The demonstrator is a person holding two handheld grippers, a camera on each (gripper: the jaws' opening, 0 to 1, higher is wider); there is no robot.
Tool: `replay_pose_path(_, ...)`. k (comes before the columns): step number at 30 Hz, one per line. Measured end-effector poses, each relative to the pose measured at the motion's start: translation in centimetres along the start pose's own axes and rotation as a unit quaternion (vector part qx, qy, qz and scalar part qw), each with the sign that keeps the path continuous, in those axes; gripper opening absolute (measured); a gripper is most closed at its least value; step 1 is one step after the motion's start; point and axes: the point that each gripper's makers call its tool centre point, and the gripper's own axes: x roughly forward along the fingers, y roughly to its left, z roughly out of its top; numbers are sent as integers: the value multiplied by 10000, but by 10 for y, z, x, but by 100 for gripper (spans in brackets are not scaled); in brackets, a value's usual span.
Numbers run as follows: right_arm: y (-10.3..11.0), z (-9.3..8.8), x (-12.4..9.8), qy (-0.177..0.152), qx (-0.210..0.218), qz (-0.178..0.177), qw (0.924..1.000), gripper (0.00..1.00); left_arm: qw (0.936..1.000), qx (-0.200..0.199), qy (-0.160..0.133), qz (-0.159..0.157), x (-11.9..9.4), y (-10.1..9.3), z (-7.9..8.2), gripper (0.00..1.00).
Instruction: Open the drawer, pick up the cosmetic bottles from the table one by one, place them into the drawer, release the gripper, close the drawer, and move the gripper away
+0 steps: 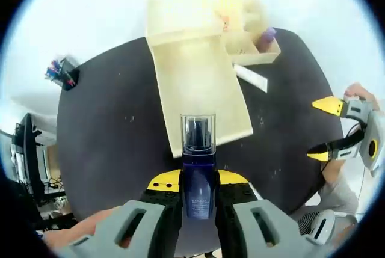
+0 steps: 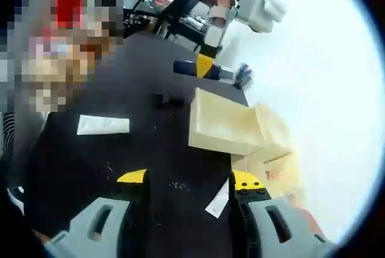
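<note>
Drawer (image 1: 201, 89) stood pulled open ahead of the left gripper (image 1: 198, 189), which clamped a blue cosmetic bottle (image 1: 198, 174) upright, not yet placed; right gripper (image 2: 186, 189) hung wide and empty above the table (image 2: 90, 168), a white tube (image 2: 103, 125) left lying beyond its jaws.
</note>
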Motion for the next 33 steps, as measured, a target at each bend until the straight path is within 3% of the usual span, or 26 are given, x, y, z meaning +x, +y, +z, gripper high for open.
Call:
replay_pose_path(17, -21, -23, 2, 152, 269, -96, 9995, 49, 9998, -84, -191, -3, 34, -10, 67, 15)
replay_pose_path(27, -26, -26, 8, 229, 238, -28, 9994, 49, 9992, -391, -43, 9, 63, -10, 74, 15)
replay_pose_path(33, -25, -27, 7, 237, 225, -17, 9995, 49, 9989, -433, 41, 175, 76, -3, 78, 15)
